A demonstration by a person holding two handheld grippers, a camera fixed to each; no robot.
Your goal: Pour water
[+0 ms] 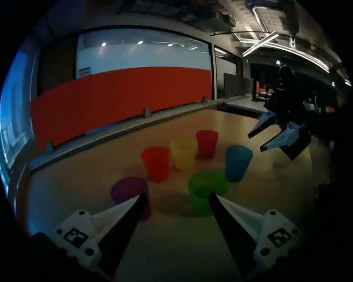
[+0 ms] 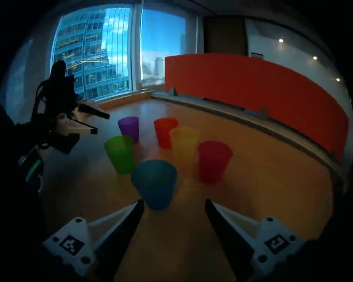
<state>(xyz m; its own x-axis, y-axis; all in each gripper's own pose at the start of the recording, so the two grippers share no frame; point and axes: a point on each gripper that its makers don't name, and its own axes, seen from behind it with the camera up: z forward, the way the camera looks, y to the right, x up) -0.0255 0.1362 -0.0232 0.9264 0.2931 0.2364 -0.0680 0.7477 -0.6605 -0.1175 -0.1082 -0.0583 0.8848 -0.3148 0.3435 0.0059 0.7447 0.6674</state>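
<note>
Six plastic cups stand upright in a loose cluster on the wooden surface (image 1: 275, 188). The left tongs (image 1: 175, 197) hover low with fingers apart, gripping nothing. The purple cup (image 1: 129, 190) is just beside their left tip and the green cup (image 1: 207, 188) just ahead. Beyond those, the orange cup (image 1: 156, 162), yellow cup (image 1: 183, 152) and crimson cup (image 1: 207, 142) form a row, with the blue cup (image 1: 237, 162) off to one side. The right tongs (image 2: 173, 202) also gape empty, facing the blue cup from the opposite side. I cannot tell whether any cup holds water. An orange wall panel (image 1: 120, 96) runs behind the surface.
</note>
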